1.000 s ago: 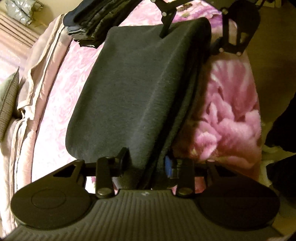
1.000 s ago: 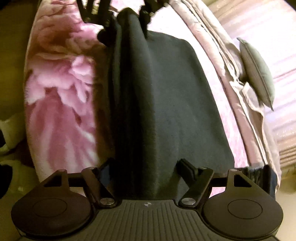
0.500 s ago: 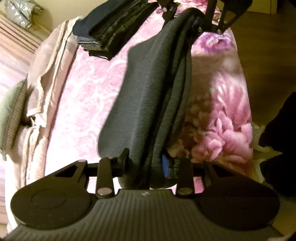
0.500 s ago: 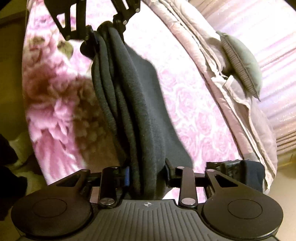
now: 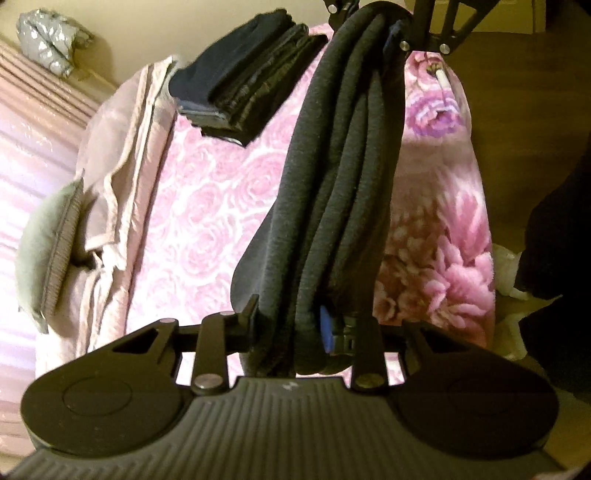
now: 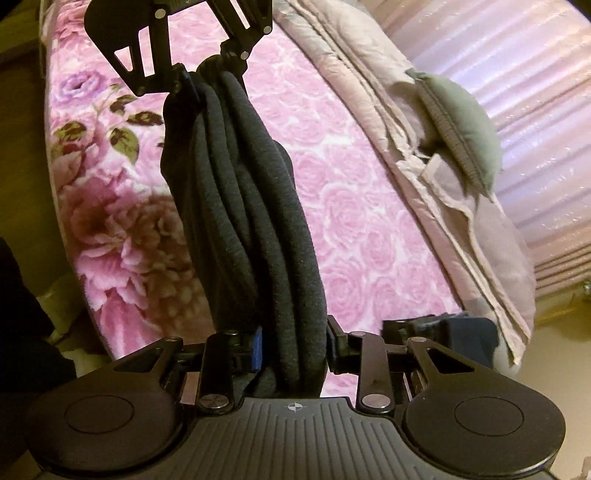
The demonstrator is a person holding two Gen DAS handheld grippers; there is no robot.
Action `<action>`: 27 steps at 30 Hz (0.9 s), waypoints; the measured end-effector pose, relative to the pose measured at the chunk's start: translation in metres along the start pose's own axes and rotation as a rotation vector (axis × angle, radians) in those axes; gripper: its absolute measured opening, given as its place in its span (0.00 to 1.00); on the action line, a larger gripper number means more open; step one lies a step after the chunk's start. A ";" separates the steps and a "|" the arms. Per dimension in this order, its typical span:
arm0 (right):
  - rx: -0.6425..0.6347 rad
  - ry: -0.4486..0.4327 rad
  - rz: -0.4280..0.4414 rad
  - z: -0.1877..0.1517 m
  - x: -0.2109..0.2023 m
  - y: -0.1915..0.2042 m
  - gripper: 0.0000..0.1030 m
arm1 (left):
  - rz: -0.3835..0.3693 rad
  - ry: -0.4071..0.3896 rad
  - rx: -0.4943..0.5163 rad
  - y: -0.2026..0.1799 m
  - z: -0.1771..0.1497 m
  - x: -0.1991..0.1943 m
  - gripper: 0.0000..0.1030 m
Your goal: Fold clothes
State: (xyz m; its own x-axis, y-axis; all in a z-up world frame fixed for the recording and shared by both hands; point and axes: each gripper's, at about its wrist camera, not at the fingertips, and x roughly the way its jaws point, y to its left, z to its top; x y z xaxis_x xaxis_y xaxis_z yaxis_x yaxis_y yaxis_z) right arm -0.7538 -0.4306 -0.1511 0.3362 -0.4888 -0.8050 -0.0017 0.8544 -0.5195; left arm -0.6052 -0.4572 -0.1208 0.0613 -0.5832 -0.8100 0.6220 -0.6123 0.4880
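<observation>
1. The left tongs (image 5: 290,326), at the bottom centre of the left wrist view, are clenched on one end of a dark grey garment (image 5: 340,192); their jaws have just been closing, with the bunched cloth pinched between them.
2. The right tongs (image 6: 295,341), at the bottom centre of the right wrist view, grasp the other end of the same garment (image 6: 255,229); their jaws too have just been closing on the cloth.
3. The garment is gathered into thick rope-like folds and stretches between the two tongs, running from bottom centre to top centre in both views, above the bed.
4. In the left wrist view the right tongs (image 5: 391,22) show at the top edge, gripping the far end; in the right wrist view the left tongs (image 6: 207,70) show at the upper left, doing the same.
5. Below lies a pink rose-patterned blanket (image 5: 207,221) spread on the bed.
6. A stack of folded dark clothes (image 5: 243,92) sits on the blanket in the upper centre-left of the left wrist view.
7. A grey cushion (image 6: 461,125) rests on a pale pink quilt (image 6: 369,74) at the upper right of the right wrist view.
</observation>
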 end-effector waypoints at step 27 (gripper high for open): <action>0.075 0.046 -0.527 -0.179 0.004 -0.341 0.30 | 0.301 -0.317 0.236 0.220 0.360 0.138 0.27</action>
State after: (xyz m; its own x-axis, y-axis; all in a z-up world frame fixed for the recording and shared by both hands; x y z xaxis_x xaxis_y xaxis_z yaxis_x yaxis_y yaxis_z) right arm -0.9202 -0.7557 -0.0286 0.2318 -0.8608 -0.4531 0.2237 0.5005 -0.8363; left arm -0.7409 -0.8646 -0.0087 -0.0521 -0.8640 -0.5007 0.4176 -0.4743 0.7750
